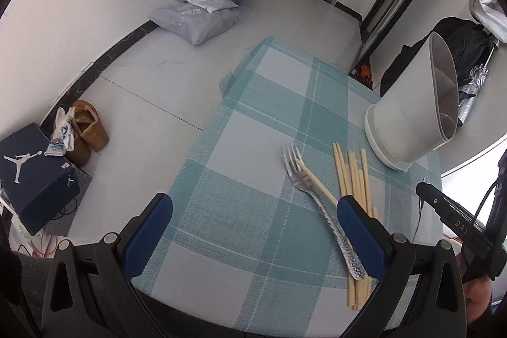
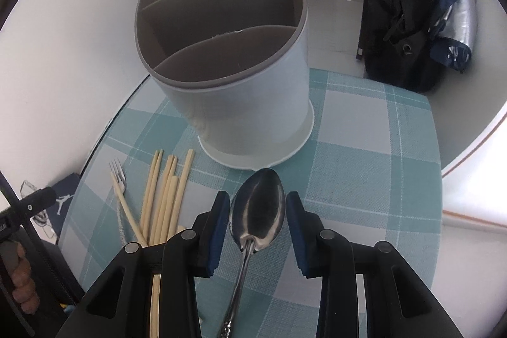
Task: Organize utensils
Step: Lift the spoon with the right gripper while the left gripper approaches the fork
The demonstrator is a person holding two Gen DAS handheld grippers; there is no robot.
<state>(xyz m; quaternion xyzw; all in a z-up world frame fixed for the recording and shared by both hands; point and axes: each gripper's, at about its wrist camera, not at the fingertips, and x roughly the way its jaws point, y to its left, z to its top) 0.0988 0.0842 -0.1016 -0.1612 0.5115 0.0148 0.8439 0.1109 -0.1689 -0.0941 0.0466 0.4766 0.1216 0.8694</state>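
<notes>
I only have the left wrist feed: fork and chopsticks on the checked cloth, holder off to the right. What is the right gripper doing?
Observer: A metal spoon sits bowl-forward between the right gripper pads, just short of the holder.
Operator: Is it clamped?
Observer: I cannot tell. The pads flank the bowl closely, and the handle runs back under the gripper.
Operator: Anything in the holder?
Observer: The right wrist view looks down into it. It shows two dividers and three compartments, with no utensil visible in any.
</notes>
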